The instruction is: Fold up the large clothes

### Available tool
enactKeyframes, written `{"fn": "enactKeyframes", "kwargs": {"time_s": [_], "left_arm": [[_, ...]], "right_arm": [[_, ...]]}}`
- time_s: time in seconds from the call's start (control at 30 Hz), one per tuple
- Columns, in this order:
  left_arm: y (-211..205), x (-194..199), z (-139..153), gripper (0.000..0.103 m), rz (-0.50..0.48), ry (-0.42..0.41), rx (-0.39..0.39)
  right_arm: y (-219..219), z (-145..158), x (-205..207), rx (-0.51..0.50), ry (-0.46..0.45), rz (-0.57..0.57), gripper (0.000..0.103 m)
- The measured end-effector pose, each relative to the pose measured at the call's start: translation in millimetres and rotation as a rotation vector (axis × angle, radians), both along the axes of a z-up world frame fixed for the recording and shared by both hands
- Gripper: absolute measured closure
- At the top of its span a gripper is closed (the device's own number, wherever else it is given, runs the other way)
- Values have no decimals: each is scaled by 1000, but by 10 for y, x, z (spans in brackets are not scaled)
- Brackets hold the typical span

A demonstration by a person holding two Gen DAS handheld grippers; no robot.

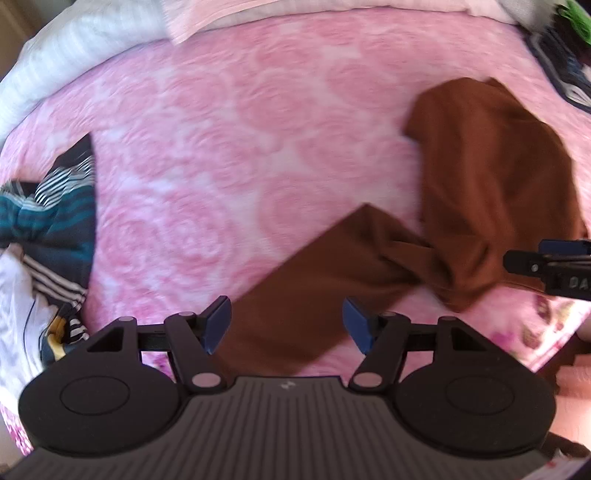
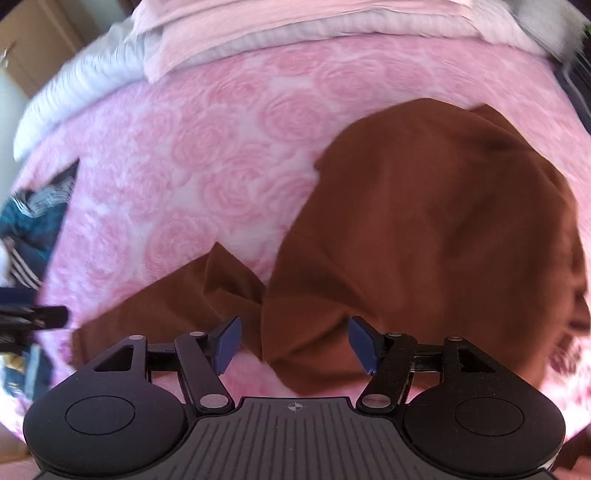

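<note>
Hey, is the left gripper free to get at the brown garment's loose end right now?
Probably yes: the left gripper is open, the brown garment lies uncovered on the pink bedspread, nothing between.

One rumpled rust-brown cloth garment [image 1: 491, 177] lay on one pink rose-patterned quilted bedspread [image 1: 221, 147]. Two black two-finger grippers with blue pads were in view, the left gripper [image 1: 286, 326] and the right gripper [image 2: 293, 345] (each with two fingers, jaws apart and nothing between them). One heap of dark teal and striped clothes [image 1: 55, 221] sat at the bedspread's left edge; how many pieces made it up could not be told. One pale pink folded blanket [image 2: 258, 33] lay at the far edge.
</note>
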State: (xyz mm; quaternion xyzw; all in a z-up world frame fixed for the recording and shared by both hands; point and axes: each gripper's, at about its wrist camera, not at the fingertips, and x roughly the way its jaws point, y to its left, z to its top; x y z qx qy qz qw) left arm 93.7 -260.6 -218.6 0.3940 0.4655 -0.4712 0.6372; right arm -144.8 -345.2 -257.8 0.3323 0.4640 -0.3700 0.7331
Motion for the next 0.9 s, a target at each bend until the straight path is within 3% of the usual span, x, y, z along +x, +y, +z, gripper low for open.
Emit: {"fn": "enactKeyframes", "kwargs": {"time_s": [0.13,0.17,0.2,0.23,0.3,0.43,0.57,0.67,0.77,0.9], "left_arm": [[-55,194,-147,40,29,-23,15],[-82,219,-173,40,31,-27,14],[-115,245,-200,40,32,-29,12],[-152,252,-220,40,33,-30,10],[-243,251,-253,40,19,-27,1],[-489,129,-267,41,-63,-37,-36],[-847,-153,-285,41,-186,-57,-89],[-1197,-505,-325,42,-295,-69,-130],[-1535,-968,-367,42,-417,-60,-181],[-1945,-1765,-401,42,-591,-45,-265]], "right_arm": [[86,-474,218,-14,80,58,45],[98,-542,191,-16,62,74,57],[114,-571,127,-27,64,85,103],[114,-579,48,-29,91,74,102],[94,-432,-259,-61,56,12,102],[-45,162,-1165,-196,69,-134,103],[-220,775,-2358,-371,224,-322,103],[-409,1052,-3244,-434,344,-467,103],[-590,1206,-3880,-493,468,-527,103],[-834,1303,-4486,-492,466,-622,103]]}}
